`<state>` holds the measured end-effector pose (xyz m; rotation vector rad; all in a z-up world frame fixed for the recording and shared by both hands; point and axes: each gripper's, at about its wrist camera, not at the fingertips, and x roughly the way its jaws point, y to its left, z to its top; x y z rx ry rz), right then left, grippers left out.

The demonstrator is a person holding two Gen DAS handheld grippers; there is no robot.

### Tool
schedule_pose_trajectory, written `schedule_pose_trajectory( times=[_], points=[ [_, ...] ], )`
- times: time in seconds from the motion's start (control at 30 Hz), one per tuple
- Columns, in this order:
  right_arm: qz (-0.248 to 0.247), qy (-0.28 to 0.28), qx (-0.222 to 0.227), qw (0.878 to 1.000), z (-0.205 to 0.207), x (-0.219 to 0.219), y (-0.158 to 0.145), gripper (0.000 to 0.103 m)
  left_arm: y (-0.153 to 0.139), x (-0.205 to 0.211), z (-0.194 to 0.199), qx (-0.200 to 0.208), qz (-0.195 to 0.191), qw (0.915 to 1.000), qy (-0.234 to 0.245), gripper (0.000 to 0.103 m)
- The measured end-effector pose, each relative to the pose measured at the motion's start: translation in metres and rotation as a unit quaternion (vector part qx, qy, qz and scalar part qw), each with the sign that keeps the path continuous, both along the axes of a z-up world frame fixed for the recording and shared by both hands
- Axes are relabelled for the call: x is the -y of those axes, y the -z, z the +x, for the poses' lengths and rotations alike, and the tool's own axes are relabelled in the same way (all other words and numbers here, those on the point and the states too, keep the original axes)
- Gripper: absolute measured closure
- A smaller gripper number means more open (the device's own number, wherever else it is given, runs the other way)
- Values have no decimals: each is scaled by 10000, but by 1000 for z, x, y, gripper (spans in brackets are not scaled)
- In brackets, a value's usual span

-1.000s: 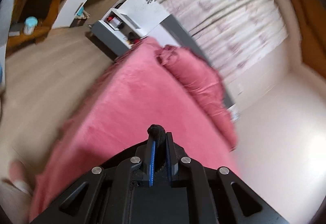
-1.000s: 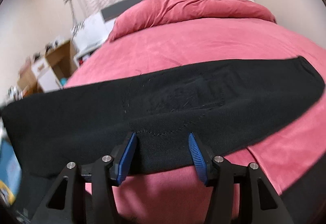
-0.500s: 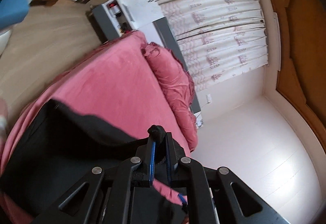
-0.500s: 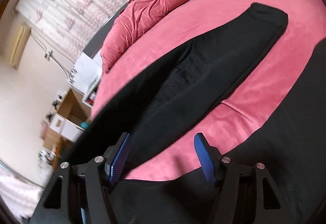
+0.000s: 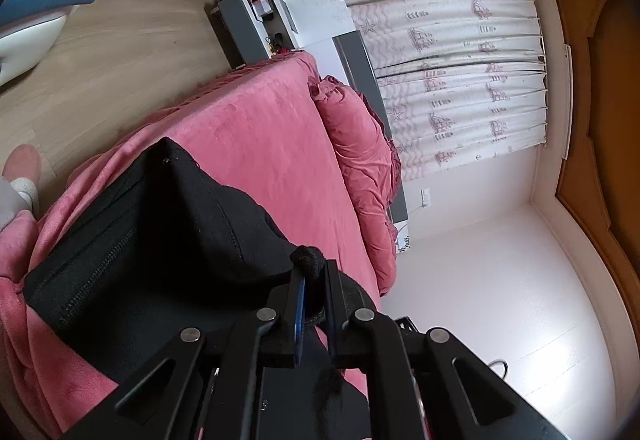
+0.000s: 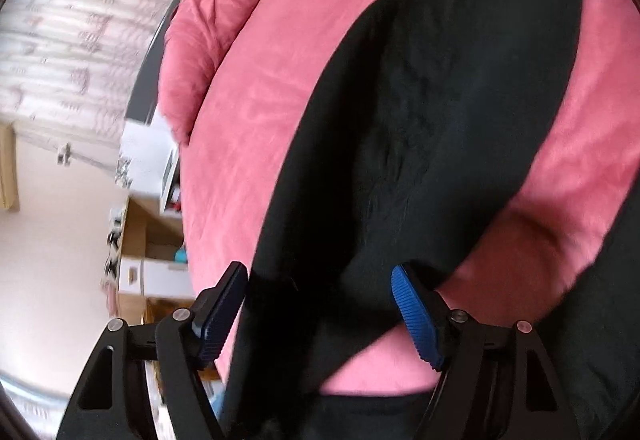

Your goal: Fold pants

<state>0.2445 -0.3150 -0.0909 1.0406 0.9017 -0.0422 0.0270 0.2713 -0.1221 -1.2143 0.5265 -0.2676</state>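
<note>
Black pants (image 6: 420,111) lie on a pink bed cover (image 6: 256,111), one leg stretching away from the right wrist camera. In the left wrist view the waist end with its zip (image 5: 132,240) sits near the bed's edge. My left gripper (image 5: 312,272) is shut on a pinch of the black pants fabric, which bulges out past the fingertips. My right gripper (image 6: 316,288) hovers over the pants leg with its jaws opening; the blue pads (image 6: 414,316) stand wide apart and do not press the cloth below.
A pink duvet (image 5: 360,155) is bunched at the head of the bed. Beyond the bed's side lie wooden floor (image 5: 120,51), a grey-white cabinet (image 5: 280,23), a desk and a curtain (image 5: 460,79). A person's slippered foot (image 5: 22,167) stands by the bed.
The left gripper has carried its pinch of black cloth over the bed, so the waist now shows below it. The right gripper rolled, moved along the leg and opened wider.
</note>
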Motion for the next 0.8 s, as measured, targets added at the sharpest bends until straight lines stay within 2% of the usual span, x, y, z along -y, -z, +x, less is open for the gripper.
schedule_pose_trajectory(
  times=[0.13, 0.2, 0.27, 0.3, 0.43, 0.57, 0.7, 0.8],
  points=[
    [-11, -7, 75, 10000, 13, 3, -4, 46, 4, -2, -2, 9, -14, 10000, -1, 95],
    [-97, -123, 94, 9998, 20, 2, -7, 51, 4, -2, -2, 2, -7, 10000, 22, 95],
    [-180, -244, 90, 9995, 27, 3, -6, 73, 5, -2, -2, -1, 3, 10000, 24, 95],
    [-198, -321, 123, 9992, 28, 2, -5, 92, 5, -3, -1, -13, -1, 10000, 25, 95],
    [-207, -391, 408, 9982, 11, 5, -12, 95, 3, -9, 1, -2, -160, 9999, -32, 95],
    [-448, -661, 983, 9920, -16, 6, -51, 95, -11, -24, 9, 144, -186, 9997, -71, 95],
    [-438, -849, 1482, 9843, -56, 5, -85, 95, -33, -41, 13, 488, -163, 9985, -180, 95],
    [-437, -982, 1729, 9791, -92, 2, -94, 95, -38, -54, 9, 658, -315, 9968, -331, 95]
  ],
)
